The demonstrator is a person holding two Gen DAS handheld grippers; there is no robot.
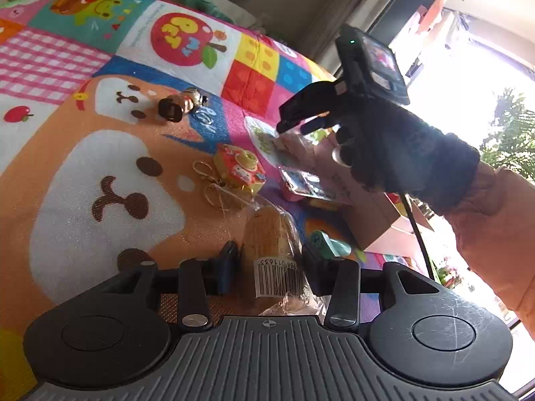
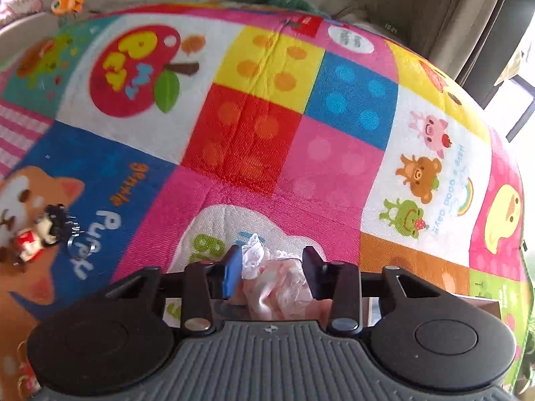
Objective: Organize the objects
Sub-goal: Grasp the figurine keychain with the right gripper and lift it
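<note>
while i look along my left gripper [image 1: 267, 260], i see its fingers closed narrowly on a clear-wrapped bread roll [image 1: 271, 234] with a barcode label, held just above the colourful play mat [image 1: 100, 153]. past the roll, toward the mat's middle, an orange toy camera keychain [image 1: 239, 167] lies near it, and a small brown figure keychain [image 1: 182, 103] lies farther toward the far edge. a teal toy [image 1: 329, 244] sits just right of the roll, beside a cardboard box [image 1: 378, 220] at the mat's right edge. my right gripper [image 2: 271, 267] is over the pink and white patches near that side, its fingers drawn in on a crumpled pink and white packet [image 2: 281, 284]; the left pad touches it, but i cannot tell whether the right pad does.
</note>
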